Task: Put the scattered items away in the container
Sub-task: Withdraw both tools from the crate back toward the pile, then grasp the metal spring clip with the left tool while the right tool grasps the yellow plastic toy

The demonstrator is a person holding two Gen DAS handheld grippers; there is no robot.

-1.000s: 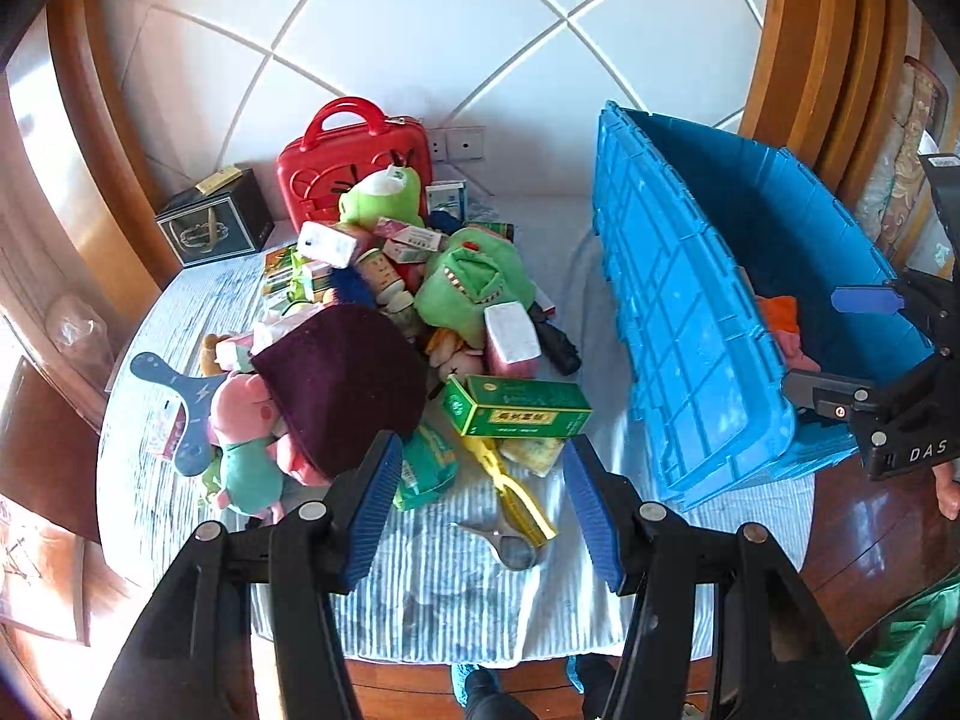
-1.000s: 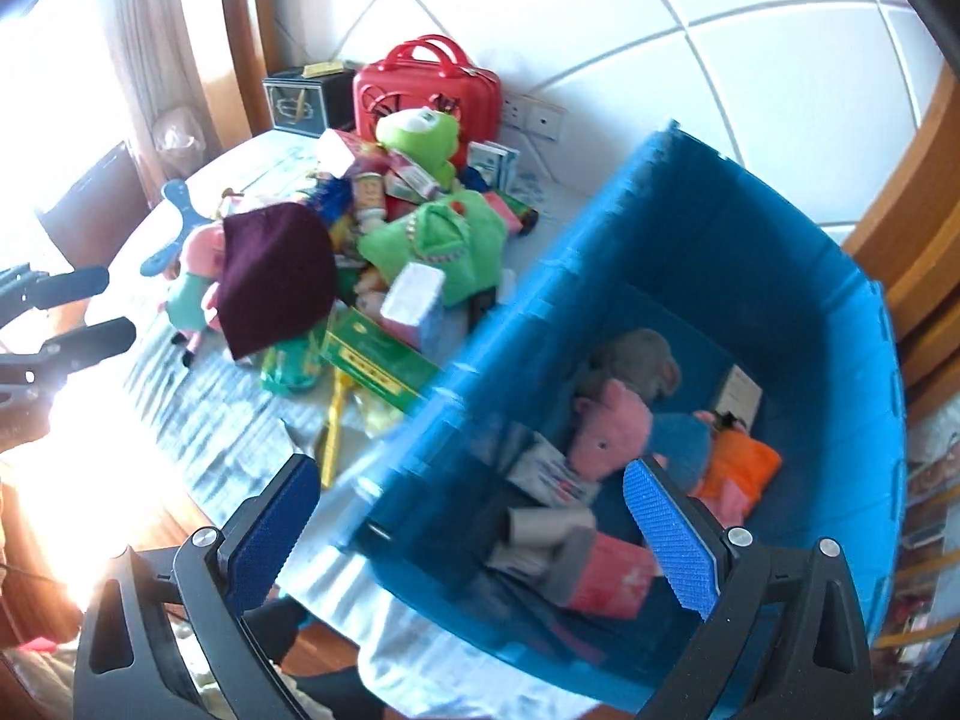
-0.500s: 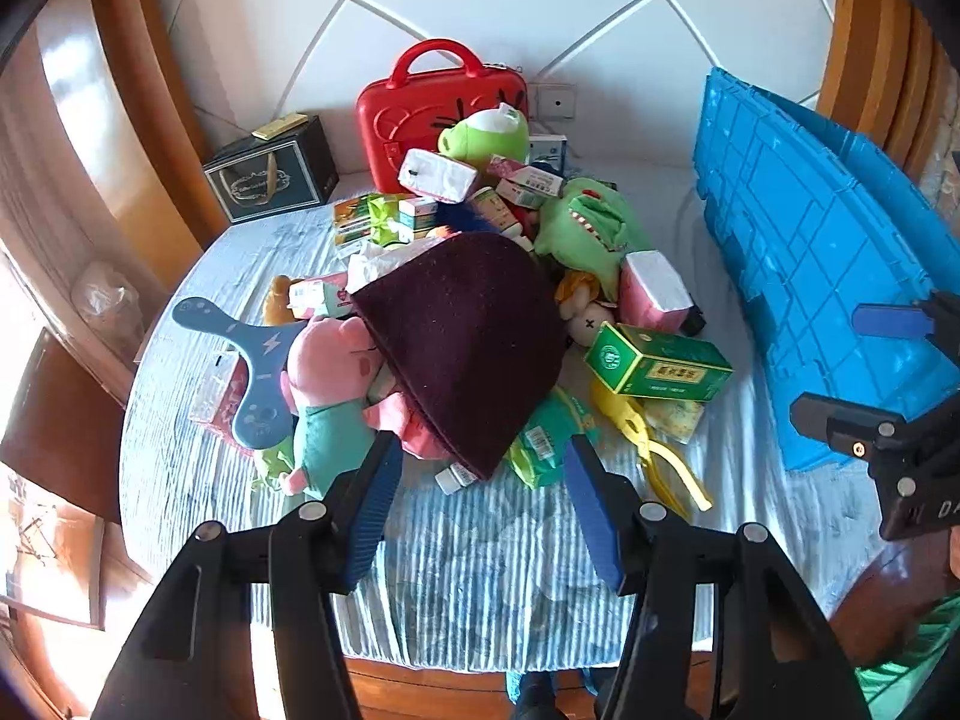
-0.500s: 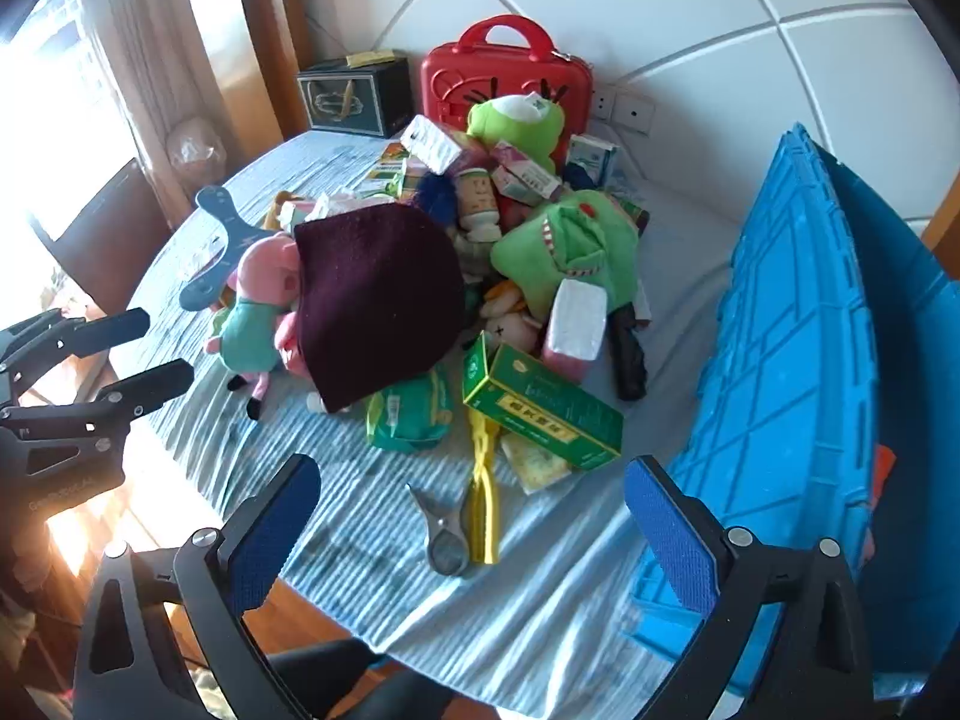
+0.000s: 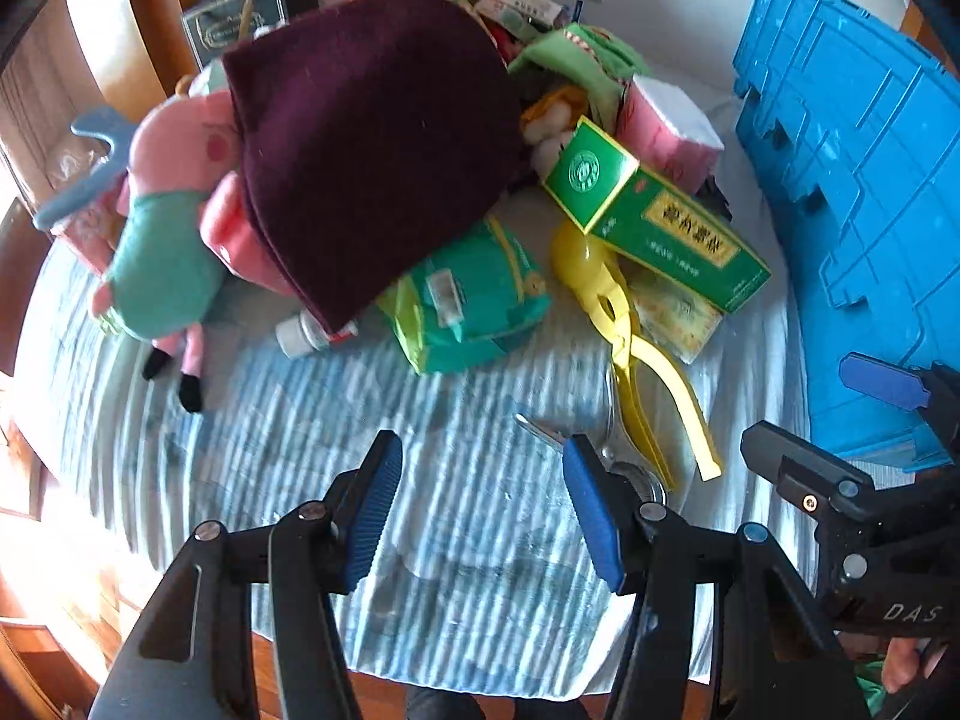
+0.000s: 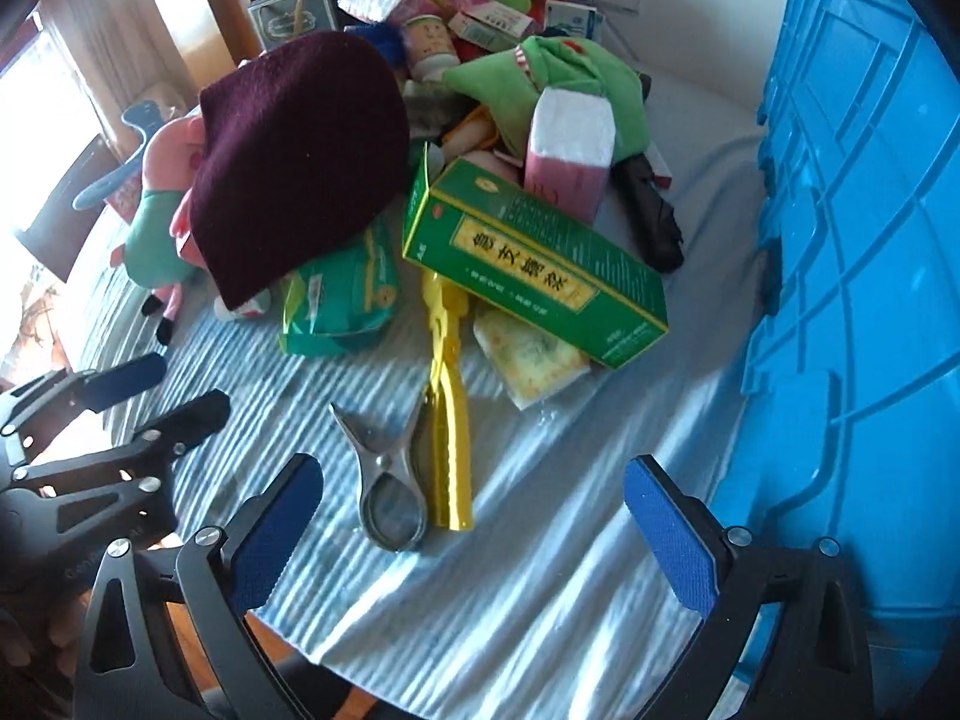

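Scattered toys and boxes (image 6: 534, 264) were heaped on the striped cloth (image 6: 540, 540) beside the blue crate (image 6: 852, 252), while the left gripper (image 5: 480, 510) was held half-open and empty, and the right gripper (image 6: 474, 531), wide, was being closed above metal tongs (image 6: 384, 480).

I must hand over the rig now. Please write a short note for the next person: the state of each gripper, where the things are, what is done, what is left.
Left gripper: open, empty, above bare striped cloth.
Right gripper: empty, jaws closing slightly from wide open; the metal clip and yellow tongs lie just ahead of it.
Pile on the table: maroon hat, green box, green packet, pink pig plush, green plush.
Blue container stands at the right; its inside is not visible.
Left: the whole pile is still outside; nothing is gripped.
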